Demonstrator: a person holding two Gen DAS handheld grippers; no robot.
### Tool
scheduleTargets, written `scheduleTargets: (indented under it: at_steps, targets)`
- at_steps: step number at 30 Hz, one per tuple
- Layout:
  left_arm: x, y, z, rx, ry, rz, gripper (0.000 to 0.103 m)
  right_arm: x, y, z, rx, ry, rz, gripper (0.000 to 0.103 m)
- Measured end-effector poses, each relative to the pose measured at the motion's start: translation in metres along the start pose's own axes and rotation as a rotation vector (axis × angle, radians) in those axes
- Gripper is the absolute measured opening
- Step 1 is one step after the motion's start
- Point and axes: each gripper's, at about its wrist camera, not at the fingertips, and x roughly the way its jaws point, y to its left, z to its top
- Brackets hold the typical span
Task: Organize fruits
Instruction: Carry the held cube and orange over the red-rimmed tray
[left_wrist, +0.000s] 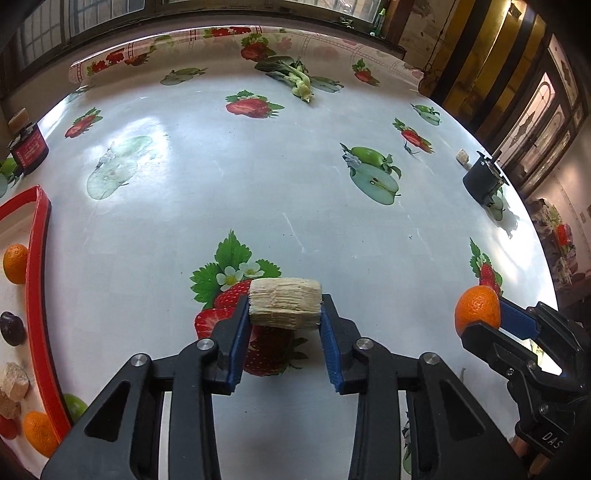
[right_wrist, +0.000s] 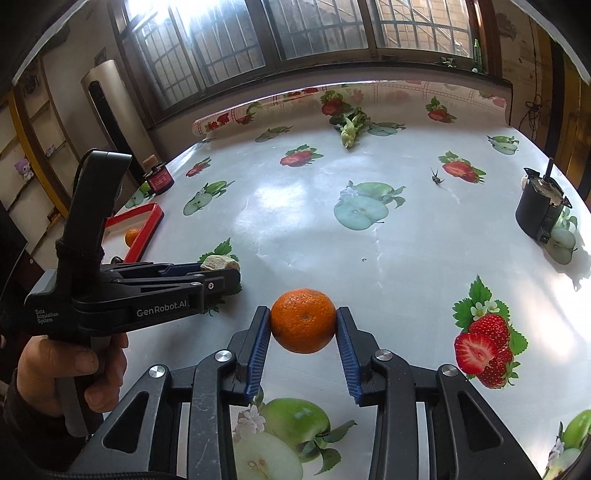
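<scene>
On the near table both grippers are loaded: left gripper (left_wrist: 284, 314) pinches the pale chunk (left_wrist: 285, 303), right gripper (right_wrist: 303, 325) clamps the orange (right_wrist: 303, 320) by its round sides. Honestly the orange could pop out if tilted, and the chunk looks crumbly. The red tray (left_wrist: 38, 258) sits far left with fruit inside; its raised rim is what needs clearing. Greens (left_wrist: 295, 79) and a black pot (left_wrist: 482, 181) sit well apart.

3 oranges (left_wrist: 477, 309), 1 beige chunk (left_wrist: 285, 303), 1 plum (left_wrist: 12, 328), 1 bok choy (left_wrist: 295, 75), 2 black pots (left_wrist: 483, 180)
</scene>
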Motion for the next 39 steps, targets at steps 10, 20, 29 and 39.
scheduleTargets:
  at_steps: [10,20,29,39]
  targets:
    - [-0.039,0.019,-0.017,-0.023,-0.056,0.034,0.033,-0.011,0.034,0.005,-0.057,-0.022,0.033,0.037]
    - [-0.08,0.048,-0.029,-0.056,-0.113,0.073,0.033,-0.008,0.069,0.01,-0.108,-0.02,0.074,0.037]
    - [-0.107,0.08,-0.04,-0.079,-0.139,0.13,0.033,-0.004,0.106,0.018,-0.157,-0.024,0.125,0.037]
    - [-0.127,0.124,-0.045,-0.135,-0.159,0.185,0.033,0.006,0.151,0.034,-0.228,-0.03,0.182,0.037]
